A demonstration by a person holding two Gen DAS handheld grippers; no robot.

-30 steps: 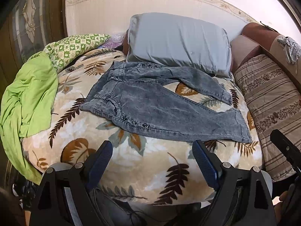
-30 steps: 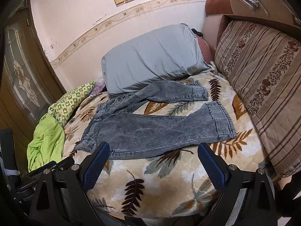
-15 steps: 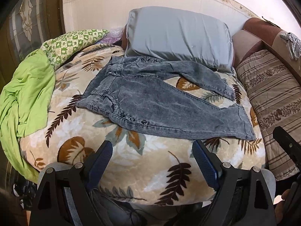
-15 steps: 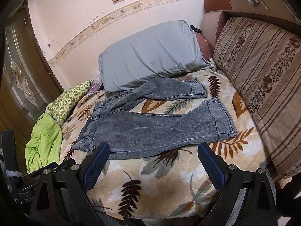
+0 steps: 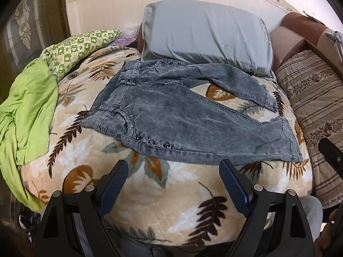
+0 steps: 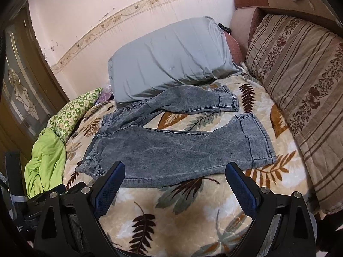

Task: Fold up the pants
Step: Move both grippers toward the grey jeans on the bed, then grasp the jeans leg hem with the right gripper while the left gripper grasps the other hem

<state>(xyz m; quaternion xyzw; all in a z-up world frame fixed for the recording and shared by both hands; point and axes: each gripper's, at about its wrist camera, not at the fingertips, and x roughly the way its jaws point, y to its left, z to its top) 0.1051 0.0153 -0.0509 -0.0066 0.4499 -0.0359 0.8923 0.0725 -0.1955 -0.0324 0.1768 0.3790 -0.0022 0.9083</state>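
Pants (image 5: 182,124) spread flat, beyond left gripper (image 5: 173,173)

Left hand-held gripper (image 5: 173,178): black angular frame, silver screws, blue textured finger pads (image 5: 113,187). Right hand-held gripper (image 6: 174,182): identical build. Grey fabric beneath, possibly trousers.

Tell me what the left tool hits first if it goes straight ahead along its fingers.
Probably the near edge of the jeans, around the snap-studded side seam, lying flat on the leaf-print blanket. The left tool is open and points at that edge; if it dips low, it may meet the blanket first. Depth is unclear.
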